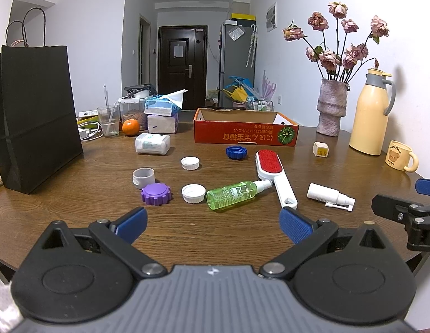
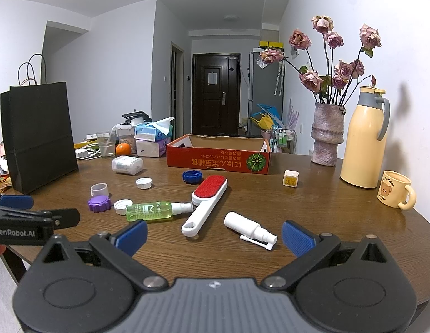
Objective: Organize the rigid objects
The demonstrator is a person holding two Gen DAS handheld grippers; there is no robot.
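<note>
A: In the left wrist view, how is the left gripper [image 1: 212,226]?

B: Spread wide, grasping nothing, low over the near edge of the table [image 1: 187,233]. Just beyond it lie a purple cap [image 1: 155,193], a white cap [image 1: 193,193] and a green bottle [image 1: 237,193] on its side, the bottle touching the lint brush [image 1: 273,176]. A white spray bottle [image 1: 330,196] lies to the right, near the right gripper, which shows at the right edge.

A: And farther off?

B: A grey cup [image 1: 143,177], a second white cap [image 1: 190,163], a blue cap [image 1: 236,152], and the red box [image 1: 245,129], open.

A: The right wrist view?

B: The right gripper [image 2: 214,237] is released too, its fingers wide apart and empty. The white spray bottle [image 2: 249,229] lies just ahead between them, the lint brush [image 2: 205,204] to its left, then the green bottle [image 2: 156,211]. The red box [image 2: 218,154] sits at the far middle, a small cube [image 2: 290,178] to its right.
</note>
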